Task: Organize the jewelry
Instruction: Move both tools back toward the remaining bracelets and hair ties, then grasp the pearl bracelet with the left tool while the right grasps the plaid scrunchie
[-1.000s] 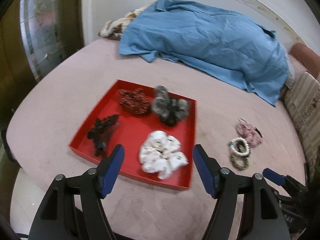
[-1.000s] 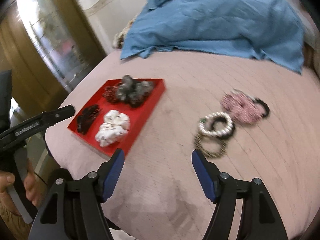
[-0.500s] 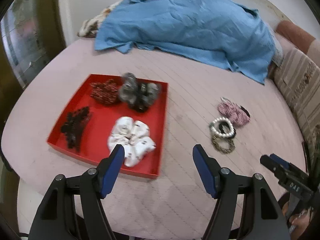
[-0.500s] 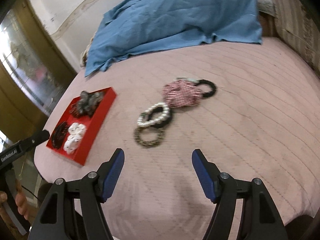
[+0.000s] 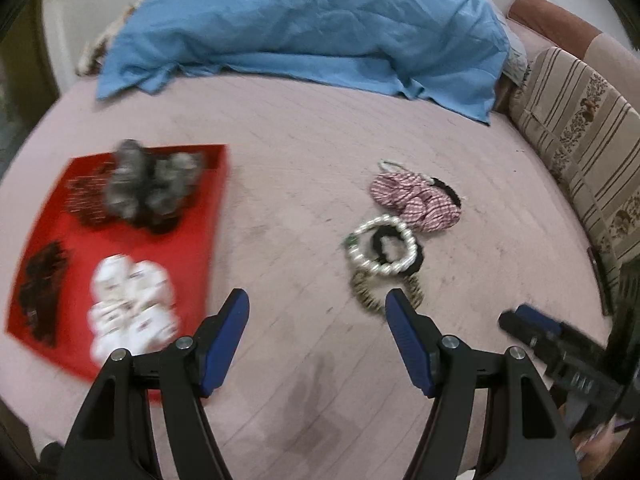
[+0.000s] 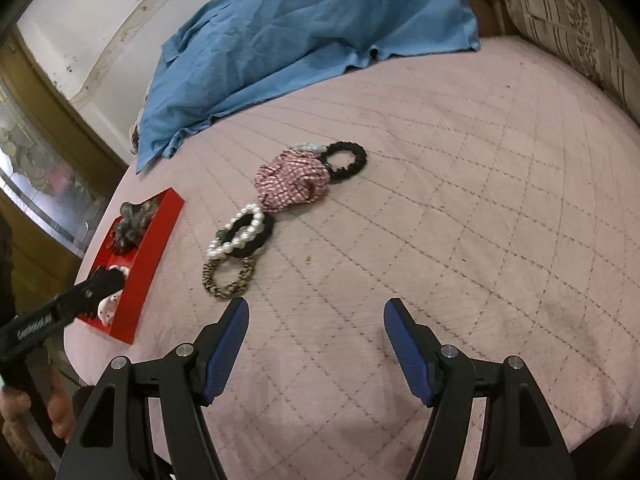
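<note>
A red tray (image 5: pixel 200 248) lies on the pink bed at the left. It holds a white scrunchie (image 5: pixel 132 304), a grey one (image 5: pixel 148 184) and dark clips (image 5: pixel 40 280). Loose on the bed lie a pink checked scrunchie (image 6: pixel 294 182), a pearl bracelet (image 6: pixel 240 232) on a black band, a leopard band (image 6: pixel 228 278) and a black ring band (image 6: pixel 346 160). My left gripper (image 5: pixel 316 312) is open and empty, just short of the leopard band (image 5: pixel 368 296). My right gripper (image 6: pixel 316 320) is open and empty, right of the leopard band.
A blue cloth (image 5: pixel 304 28) is heaped at the back of the bed. A striped cushion (image 5: pixel 580 128) lines the right side. The bed edge drops off at the left beside the tray (image 6: pixel 152 248). A wooden door frame (image 6: pixel 44 92) stands beyond.
Both grippers have swung to the right, away from the tray and toward the loose bands. Both stay open.
</note>
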The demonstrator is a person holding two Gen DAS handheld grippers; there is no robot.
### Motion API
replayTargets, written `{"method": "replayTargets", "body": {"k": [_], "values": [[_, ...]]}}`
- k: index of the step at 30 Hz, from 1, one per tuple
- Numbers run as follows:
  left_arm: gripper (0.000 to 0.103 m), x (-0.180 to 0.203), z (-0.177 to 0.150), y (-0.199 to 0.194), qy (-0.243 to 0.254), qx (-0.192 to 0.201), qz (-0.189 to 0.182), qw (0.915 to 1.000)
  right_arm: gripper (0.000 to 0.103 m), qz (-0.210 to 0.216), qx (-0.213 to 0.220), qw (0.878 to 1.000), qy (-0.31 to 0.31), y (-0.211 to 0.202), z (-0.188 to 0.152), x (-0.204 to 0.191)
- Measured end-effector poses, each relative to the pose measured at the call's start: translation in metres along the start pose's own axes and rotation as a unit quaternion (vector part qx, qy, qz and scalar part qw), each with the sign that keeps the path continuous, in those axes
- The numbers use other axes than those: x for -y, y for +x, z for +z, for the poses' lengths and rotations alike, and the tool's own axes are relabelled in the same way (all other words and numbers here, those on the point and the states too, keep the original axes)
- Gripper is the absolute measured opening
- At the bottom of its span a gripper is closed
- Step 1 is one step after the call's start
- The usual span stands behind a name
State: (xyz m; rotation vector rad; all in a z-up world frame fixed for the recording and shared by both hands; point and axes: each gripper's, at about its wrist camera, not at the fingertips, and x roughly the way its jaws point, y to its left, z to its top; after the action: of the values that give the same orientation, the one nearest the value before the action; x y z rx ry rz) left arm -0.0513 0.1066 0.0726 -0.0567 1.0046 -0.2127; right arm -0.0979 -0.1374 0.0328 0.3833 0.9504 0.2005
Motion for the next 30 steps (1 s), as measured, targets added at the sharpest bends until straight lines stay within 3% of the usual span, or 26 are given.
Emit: {"method": "replayTargets", "body": {"k": [4, 7, 9, 12, 18, 20, 21, 24, 25, 27, 30], "values": [[0.068, 0.01, 0.02, 0.034, 0.001, -0.014, -0.023, 0.9996, 0.075, -0.001, -0.005, 1.0, 0.004, 0.007, 0.0, 0.005], [0.056, 0.015, 0.033, 0.061, 0.005, -0.03, -0.022, 0.9993, 0.075, 0.001, -0.007, 1.0, 0.003, 0.011, 0.001, 0.007], [0.04, 0.014, 0.038, 0.078, 0.005, -0.045, -0.015, 0.9988, 0.075, 0.002, -0.005, 1.0, 0.001, 0.011, 0.003, 0.008], [0.039, 0.012, 0.039, 0.095, 0.009, -0.06, -0.016, 0.998, 0.075, -0.001, -0.003, 1.0, -0.004, 0.012, 0.004, 0.007], [0.039, 0.017, 0.039, 0.101, 0.029, -0.051, -0.018, 0.9981, 0.075, 0.0, -0.01, 1.0, 0.002, 0.021, 0.005, 0.01], [0.039, 0.024, 0.039, 0.104, 0.05, -0.05, -0.003, 0.9975, 0.075, -0.004, -0.009, 1.0, -0.002, 0.023, 0.005, 0.008], [0.034, 0.028, 0.039, 0.105, 0.067, -0.049, 0.012, 0.9964, 0.075, -0.005, -0.008, 1.0, -0.005, 0.023, 0.005, 0.007], [0.025, 0.041, 0.04, 0.108, 0.125, -0.033, 0.087, 0.9877, 0.075, -0.006, -0.011, 1.0, -0.009, 0.024, 0.007, 0.005], [0.023, 0.037, 0.041, 0.107, 0.124, -0.028, 0.108, 0.9859, 0.075, -0.007, -0.012, 1.0, -0.01, 0.024, 0.008, 0.005], [0.019, 0.022, 0.043, 0.106, 0.101, -0.032, 0.115, 0.9877, 0.075, -0.01, -0.011, 1.0, -0.012, 0.024, 0.011, 0.005], [0.019, -0.01, 0.046, 0.098, 0.044, -0.037, 0.075, 0.9956, 0.075, -0.012, -0.008, 1.0, -0.021, 0.025, 0.023, 0.003]]}}
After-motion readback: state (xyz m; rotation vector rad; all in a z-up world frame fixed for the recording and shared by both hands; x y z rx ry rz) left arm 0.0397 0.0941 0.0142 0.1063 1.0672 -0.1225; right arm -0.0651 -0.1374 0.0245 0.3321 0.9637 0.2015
